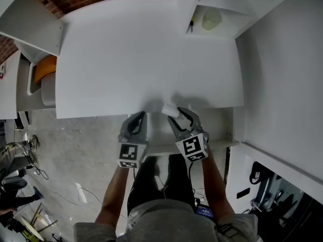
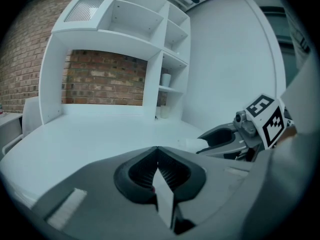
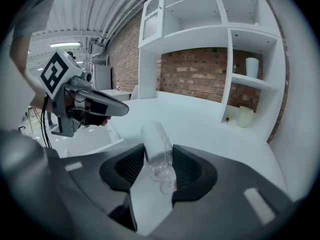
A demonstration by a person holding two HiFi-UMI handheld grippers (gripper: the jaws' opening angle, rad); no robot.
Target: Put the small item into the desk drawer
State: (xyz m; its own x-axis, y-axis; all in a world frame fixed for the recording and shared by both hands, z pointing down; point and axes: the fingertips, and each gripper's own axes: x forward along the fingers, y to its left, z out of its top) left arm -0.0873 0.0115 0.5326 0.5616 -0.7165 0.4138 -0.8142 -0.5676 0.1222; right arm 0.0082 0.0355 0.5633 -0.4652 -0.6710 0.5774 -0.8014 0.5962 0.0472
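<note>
Small item (image 3: 154, 145), a clear little bottle with a white section, is clamped between the jaws of the right gripper (image 3: 156, 153). The pads press on its sides and the jaws stand partly apart around it. From the head view the small item (image 1: 170, 110) pokes out past the right gripper (image 1: 177, 116), right over the near edge of the counter (image 1: 141, 54). Just to its left, the left gripper (image 1: 140, 116) hangs at the same edge, close beside the right one but not touching it. Its own view shows the left gripper (image 2: 157, 151) with its jaws together and nothing between them. Below the two grippers, a white ledge under the counter's near edge looks like the pulled-out desk drawer (image 1: 222, 144), though its inside cannot be made out. Farther off, the white counter top is bare. At its far right stands a shelf unit (image 3: 250, 81) with a pale cup (image 3: 245, 116) on the lowest level and a white cup (image 3: 251, 66) one shelf higher. Behind everything runs a brick wall (image 3: 197, 69).
</note>
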